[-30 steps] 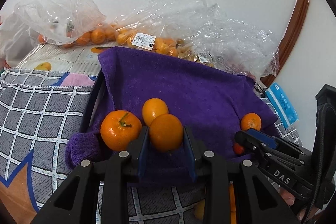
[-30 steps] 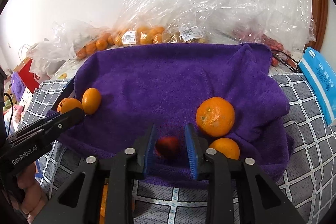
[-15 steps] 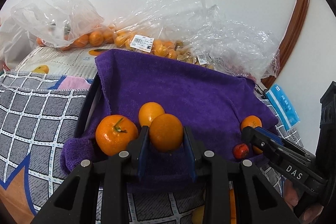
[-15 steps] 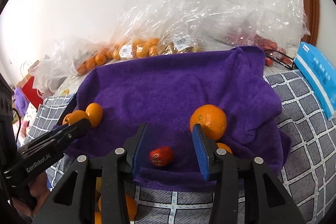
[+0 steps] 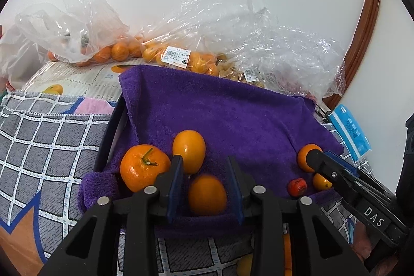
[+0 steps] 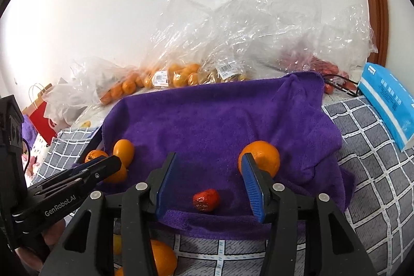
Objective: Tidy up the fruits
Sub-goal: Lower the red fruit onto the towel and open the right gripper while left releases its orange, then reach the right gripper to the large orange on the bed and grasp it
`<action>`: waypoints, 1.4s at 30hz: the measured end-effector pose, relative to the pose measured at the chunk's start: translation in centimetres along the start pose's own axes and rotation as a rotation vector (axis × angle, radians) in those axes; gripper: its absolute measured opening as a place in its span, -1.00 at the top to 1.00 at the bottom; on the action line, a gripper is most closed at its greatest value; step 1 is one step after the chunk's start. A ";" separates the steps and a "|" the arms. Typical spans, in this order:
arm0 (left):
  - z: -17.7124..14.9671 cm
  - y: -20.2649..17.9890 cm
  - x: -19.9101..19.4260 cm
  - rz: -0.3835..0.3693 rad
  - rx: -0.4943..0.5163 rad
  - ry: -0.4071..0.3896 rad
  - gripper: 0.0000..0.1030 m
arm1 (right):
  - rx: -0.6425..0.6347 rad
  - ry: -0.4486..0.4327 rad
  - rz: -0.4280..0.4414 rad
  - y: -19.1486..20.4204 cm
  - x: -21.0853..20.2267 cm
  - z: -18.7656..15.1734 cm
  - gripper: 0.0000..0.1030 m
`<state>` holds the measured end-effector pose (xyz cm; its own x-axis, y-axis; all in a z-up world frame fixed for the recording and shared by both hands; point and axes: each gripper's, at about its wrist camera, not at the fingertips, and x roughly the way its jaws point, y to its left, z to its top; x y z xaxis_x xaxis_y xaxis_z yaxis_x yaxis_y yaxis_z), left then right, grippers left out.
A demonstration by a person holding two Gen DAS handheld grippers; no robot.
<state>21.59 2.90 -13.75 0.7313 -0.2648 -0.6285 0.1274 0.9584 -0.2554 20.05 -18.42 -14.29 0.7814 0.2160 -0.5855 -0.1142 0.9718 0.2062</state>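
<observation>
The left gripper [image 5: 205, 185] is opening around a smooth round orange [image 5: 207, 194] lying on the purple terry towel [image 5: 233, 115], pads clear of it. The right gripper [image 6: 207, 183] is spreading too, a small red fruit [image 6: 206, 200] lying loose on the towel between its blue pads

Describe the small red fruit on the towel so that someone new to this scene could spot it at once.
Find the purple towel spread over the grey checked cloth. Near its front edge, between the opening jaws of the right gripper and untouched, lies the small red fruit. It is the only red piece on the towel, and smaller than the oranges.
</observation>
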 end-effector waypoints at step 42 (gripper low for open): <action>1.8 2.7 -2.7 0.069 -0.079 -0.086 0.03 | -0.092 0.188 0.092 3.9 -2.9 -5.2 -0.03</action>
<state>21.18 6.39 -11.43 0.7916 -0.1856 -0.5822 0.0244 0.9616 -0.2734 14.12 -14.81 -15.89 0.6383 0.3093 -0.7049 -0.2418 0.9499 0.1978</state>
